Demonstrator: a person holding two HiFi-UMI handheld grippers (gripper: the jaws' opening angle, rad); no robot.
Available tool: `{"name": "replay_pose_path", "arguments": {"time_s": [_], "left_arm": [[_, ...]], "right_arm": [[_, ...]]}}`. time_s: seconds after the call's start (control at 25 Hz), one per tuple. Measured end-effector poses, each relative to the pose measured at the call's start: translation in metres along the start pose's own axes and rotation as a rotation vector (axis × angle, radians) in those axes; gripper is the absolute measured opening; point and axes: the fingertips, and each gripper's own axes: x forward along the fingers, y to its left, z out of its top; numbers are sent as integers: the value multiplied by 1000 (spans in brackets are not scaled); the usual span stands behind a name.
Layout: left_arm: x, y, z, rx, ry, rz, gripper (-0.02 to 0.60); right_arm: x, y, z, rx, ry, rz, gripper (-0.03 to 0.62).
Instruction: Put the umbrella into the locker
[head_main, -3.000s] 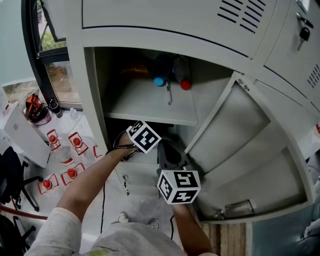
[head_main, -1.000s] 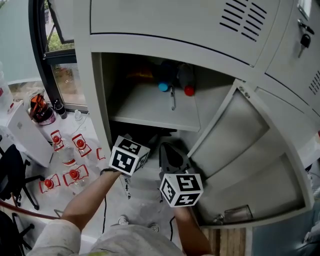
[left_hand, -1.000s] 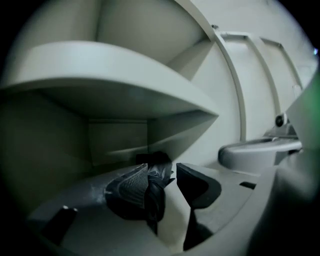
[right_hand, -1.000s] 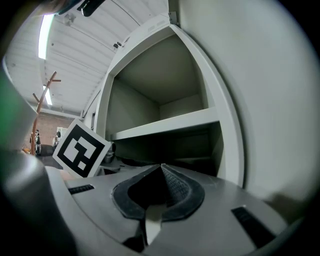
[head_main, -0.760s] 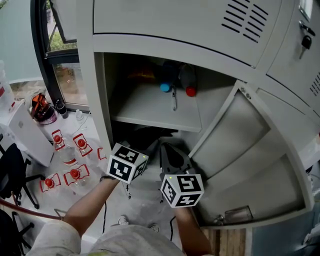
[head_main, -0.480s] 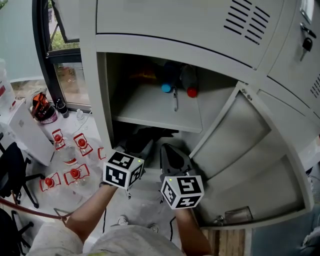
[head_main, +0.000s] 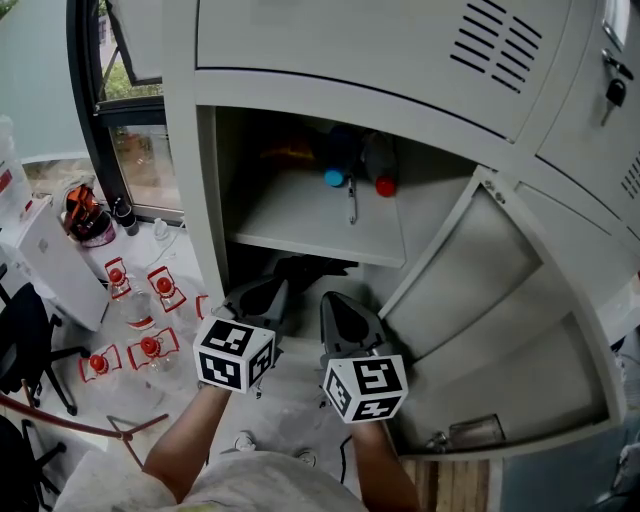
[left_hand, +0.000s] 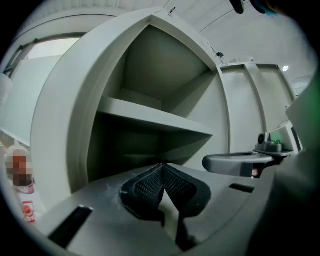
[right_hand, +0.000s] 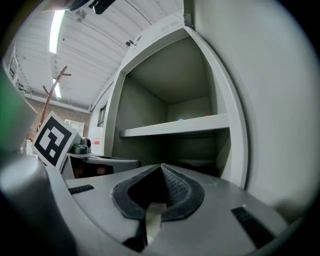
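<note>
the left gripper (head_main: 268, 296) has come back out of the locker (head_main: 185, 200). three seconds ago it reached in under the shelf (head_main: 310, 215); now it sits outside the opening, about level with the right gripper (head_main: 333, 300). its jaws have just been closing and now meet tip to tip with nothing between them, which the left gripper view shows plainly. the right gripper has kept its place, and its jaws are also together and empty.

the umbrella (head_main: 305, 268) looks to be the dark bundle lying below the shelf, well inside the locker and apart from both grippers. it sits in shadow, so its shape is hard to make out.

i judge the placing itself done: the umbrella is let go and left inside, and the left hand is clear of it. the door (head_main: 470, 300) stands wide open on the right. shutting it, if that is wanted, would suit the right gripper, which is nearer.
</note>
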Motion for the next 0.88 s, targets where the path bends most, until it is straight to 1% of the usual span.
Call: {"name": "replay_pose_path", "arguments": {"time_s": [0.08,0.2,0.48,0.88], "left_arm": [[-2,2,1,-11,-14,5,8],[-3,3,-2,-23,-13,14,8],[-3,-3,-3,-7,0,8,8],[-4,-6,-7,-8,15,2,8]], "right_arm": [[-1,0,0,1,-3,0,3],[-2,-2,0,3,-7,-2,3],[-1,0,0,6,-11,6,3],[-2,-1,-2,23,-12,0,3]]}}
